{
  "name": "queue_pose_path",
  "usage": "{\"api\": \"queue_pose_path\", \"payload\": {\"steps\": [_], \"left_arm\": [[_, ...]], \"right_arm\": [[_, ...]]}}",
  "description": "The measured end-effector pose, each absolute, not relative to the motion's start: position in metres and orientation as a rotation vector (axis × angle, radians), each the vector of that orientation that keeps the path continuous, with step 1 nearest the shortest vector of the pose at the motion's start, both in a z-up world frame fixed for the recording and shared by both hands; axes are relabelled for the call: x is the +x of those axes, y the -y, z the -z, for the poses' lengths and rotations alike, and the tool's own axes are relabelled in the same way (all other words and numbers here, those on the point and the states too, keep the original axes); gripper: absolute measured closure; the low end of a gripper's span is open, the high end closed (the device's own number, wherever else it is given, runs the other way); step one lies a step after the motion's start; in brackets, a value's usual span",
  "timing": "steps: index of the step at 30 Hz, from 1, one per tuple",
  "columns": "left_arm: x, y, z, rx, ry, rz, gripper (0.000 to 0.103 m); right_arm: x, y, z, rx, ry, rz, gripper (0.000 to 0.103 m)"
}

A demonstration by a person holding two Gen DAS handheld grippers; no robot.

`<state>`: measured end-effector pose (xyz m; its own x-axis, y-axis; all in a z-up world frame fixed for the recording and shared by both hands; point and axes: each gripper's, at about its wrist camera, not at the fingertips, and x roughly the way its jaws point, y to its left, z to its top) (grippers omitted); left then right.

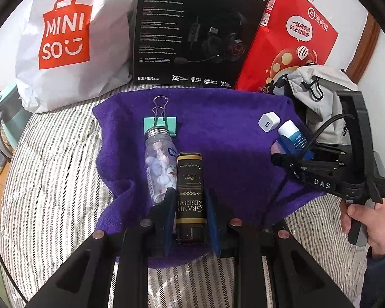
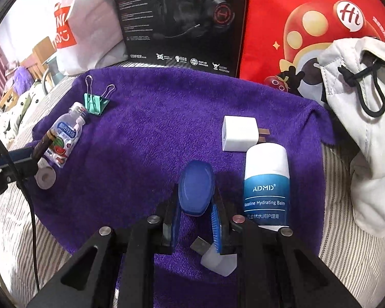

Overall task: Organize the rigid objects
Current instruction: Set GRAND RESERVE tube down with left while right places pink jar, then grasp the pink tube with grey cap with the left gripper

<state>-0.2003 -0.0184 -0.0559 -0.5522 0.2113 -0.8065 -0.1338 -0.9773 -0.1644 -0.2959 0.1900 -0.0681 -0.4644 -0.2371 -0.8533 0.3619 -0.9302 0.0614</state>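
Note:
On a purple towel (image 1: pixel 223 128) lie a clear candy bottle (image 1: pixel 159 164), a green binder clip (image 1: pixel 160 124), a white charger cube (image 1: pixel 268 121) and a white-and-blue balm tube (image 1: pixel 292 134). My left gripper (image 1: pixel 190 213) is shut on a black-and-gold "Grand Reserve" box (image 1: pixel 190 195), next to the bottle. My right gripper (image 2: pixel 196 205) is shut on a blue oval case (image 2: pixel 196 188), left of the balm tube (image 2: pixel 266 190) and below the charger (image 2: pixel 240 133). A small frosted USB stick (image 2: pixel 215 256) lies under the right finger. The bottle (image 2: pixel 64 136) and clip (image 2: pixel 96 102) show at left.
A white Miniso bag (image 1: pixel 64 41), a black headset box (image 1: pixel 197 30) and a red paper bag (image 1: pixel 292 38) stand along the towel's far edge. A grey drawstring pouch (image 2: pixel 364 118) lies at the right. The towel rests on striped bedding (image 1: pixel 51 179).

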Motion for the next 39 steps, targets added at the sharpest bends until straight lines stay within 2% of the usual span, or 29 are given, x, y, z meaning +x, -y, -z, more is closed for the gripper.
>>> {"api": "queue_pose_path", "payload": {"steps": [3,6,8,10,22,24,30,34,36,39], "left_arm": [[-0.204,0.014,0.057,-1.37,0.114,-2.594,0.08],[-0.21,0.008,0.061,-1.386,0.092,-2.587,0.08],[-0.214,0.003,0.064,-1.393,0.093,-2.575,0.08],[-0.219,-0.001,0.068,-1.406,0.083,-2.574,0.08],[-0.235,-0.025,0.094,-1.489,-0.027,-2.573,0.08],[-0.234,-0.027,0.096,-1.49,-0.037,-2.576,0.08],[-0.231,-0.033,0.098,-1.489,-0.099,-2.587,0.079],[-0.227,-0.038,0.098,-1.5,-0.125,-2.561,0.07],[-0.224,-0.041,0.099,-1.496,-0.128,-2.551,0.06],[-0.224,-0.043,0.095,-1.513,-0.123,-2.554,0.059]], "right_arm": [[-0.294,-0.195,0.065,1.384,-0.143,2.407,0.069],[-0.286,-0.201,0.053,1.345,-0.163,2.446,0.063],[-0.281,-0.205,0.043,1.315,-0.141,2.455,0.054],[-0.275,-0.208,0.034,1.288,-0.134,2.462,0.052],[-0.228,-0.227,0.002,1.185,-0.139,2.514,0.048],[-0.213,-0.235,-0.001,1.144,-0.108,2.524,0.042],[-0.182,-0.254,0.005,1.15,-0.013,2.529,0.037],[-0.169,-0.268,0.018,1.213,0.046,2.525,0.036],[-0.163,-0.274,0.024,1.246,0.067,2.539,0.036],[-0.152,-0.286,0.029,1.262,0.141,2.547,0.036]]}}
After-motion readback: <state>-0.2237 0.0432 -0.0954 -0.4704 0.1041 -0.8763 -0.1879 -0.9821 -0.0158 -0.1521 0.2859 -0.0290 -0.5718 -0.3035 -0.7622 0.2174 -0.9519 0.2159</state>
